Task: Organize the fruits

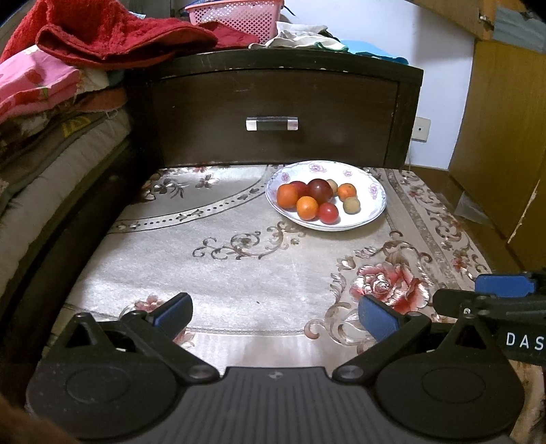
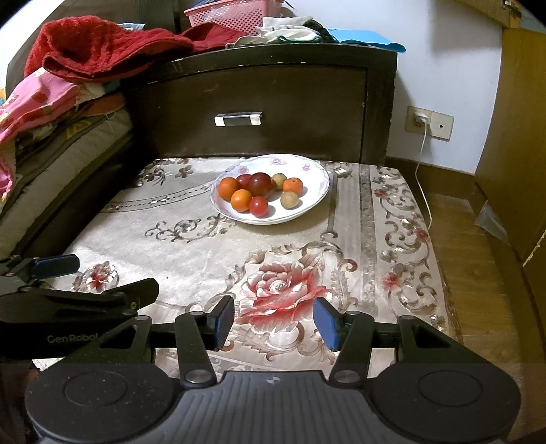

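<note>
Item one, the plate [image 1: 370, 205], white with faint purple flowers on its rim, sits on the floral cloth [image 1: 239, 273] just in front of the dark drawer front [image 1: 273, 112]; everything else I place against it. In the plate: three orange fruits [image 1: 287, 195], two by its left side and one toward the back right; a large dark red fruit [image 1: 320, 190] in the middle with a smaller red one tucked behind it to the left; a small red fruit [image 1: 328, 212] at the near edge; two pale green-brown fruits [image 1: 351, 205], one near right, one behind the dark red one. The fruits on the left touch one another. My left gripper [image 1: 273, 316] hangs well short of the plate, on its near left side, fingers spread wide and holding nothing. My right gripper [image 2: 273, 322] also hangs well short of the plate, on its near side, above the big red rose [image 2: 276, 293] printed on the cloth, blue pads [image 2: 326, 322] parted and bare. Behind the plate, above the drawer: a red towel [image 1: 112, 34], a pink basket [image 1: 235, 15]. Right of the plate, on the wall: a socket with a white cable [image 2: 423, 164]
</note>
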The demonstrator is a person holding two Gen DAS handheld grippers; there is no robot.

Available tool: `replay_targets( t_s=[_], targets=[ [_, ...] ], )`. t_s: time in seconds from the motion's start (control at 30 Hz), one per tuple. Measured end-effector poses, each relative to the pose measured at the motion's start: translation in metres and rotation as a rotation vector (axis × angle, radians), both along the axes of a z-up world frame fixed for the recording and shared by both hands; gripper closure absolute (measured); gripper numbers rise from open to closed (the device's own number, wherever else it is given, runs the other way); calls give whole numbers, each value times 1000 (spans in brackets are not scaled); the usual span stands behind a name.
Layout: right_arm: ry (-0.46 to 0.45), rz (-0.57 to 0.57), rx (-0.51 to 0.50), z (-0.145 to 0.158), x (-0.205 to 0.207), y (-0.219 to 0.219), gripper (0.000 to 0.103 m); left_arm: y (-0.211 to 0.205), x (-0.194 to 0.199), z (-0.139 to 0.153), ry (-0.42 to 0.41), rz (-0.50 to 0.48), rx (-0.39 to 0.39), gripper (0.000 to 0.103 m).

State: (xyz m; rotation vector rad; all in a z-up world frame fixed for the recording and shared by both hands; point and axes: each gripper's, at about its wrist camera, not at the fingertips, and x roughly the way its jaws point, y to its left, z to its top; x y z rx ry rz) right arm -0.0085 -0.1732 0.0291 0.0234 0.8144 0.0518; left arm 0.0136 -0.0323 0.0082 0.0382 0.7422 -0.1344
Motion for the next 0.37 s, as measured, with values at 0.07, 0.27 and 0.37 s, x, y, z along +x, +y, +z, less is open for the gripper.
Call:
replay_targets(
  t_s=[0.07,0.27,0.37],
  targets=[
    [0,0,6,0,0,0,54,0,0,0,-1,-1,1,0],
    [2,1,8,0,0,0,54,-1,1,-2,6,3,14,0],
    [5,0,8,-1,0,0,54,-2,1,-3,14,5,33,0]
  ],
)
